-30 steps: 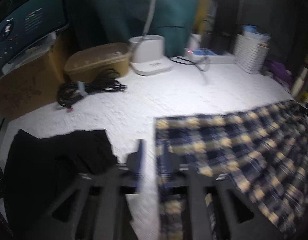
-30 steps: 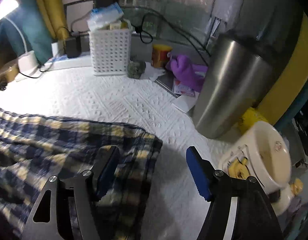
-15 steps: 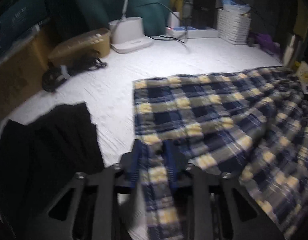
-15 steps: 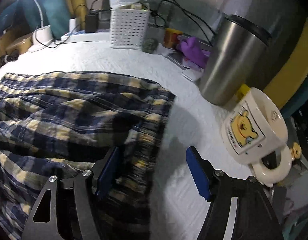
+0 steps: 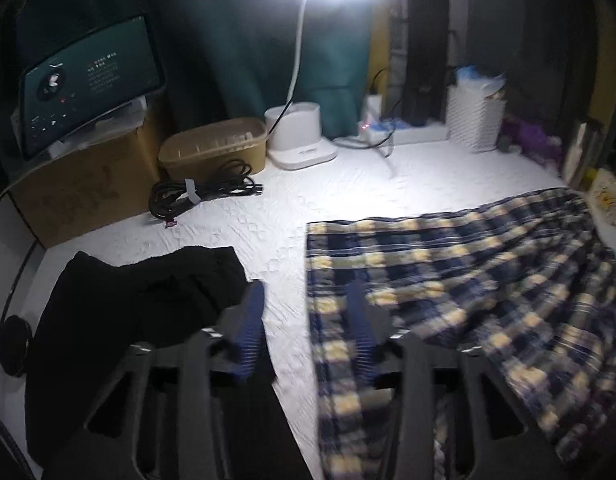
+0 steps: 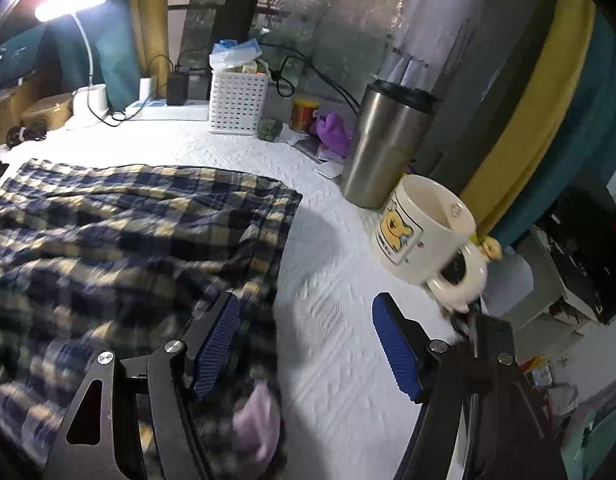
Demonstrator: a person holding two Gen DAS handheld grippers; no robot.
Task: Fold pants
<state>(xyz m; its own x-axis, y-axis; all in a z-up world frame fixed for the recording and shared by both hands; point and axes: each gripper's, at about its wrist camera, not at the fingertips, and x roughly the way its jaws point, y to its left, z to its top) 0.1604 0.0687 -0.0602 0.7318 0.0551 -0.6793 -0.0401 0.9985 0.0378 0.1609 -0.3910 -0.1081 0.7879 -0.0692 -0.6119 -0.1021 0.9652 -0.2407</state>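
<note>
The left tongs [image 5: 303, 320] stand partly apart, having just opened, with the near left edge of the plaid pants [image 5: 468, 280] by the right pad, nothing pinched. The right tongs [image 6: 308, 340] gape wide over the pants' right edge and bare white counter [image 6: 340, 320], gripping nothing. Both near edges of the pants are blurred and cut off by the frame. The pants lie flat on the counter, long axis running left to right.
</note>
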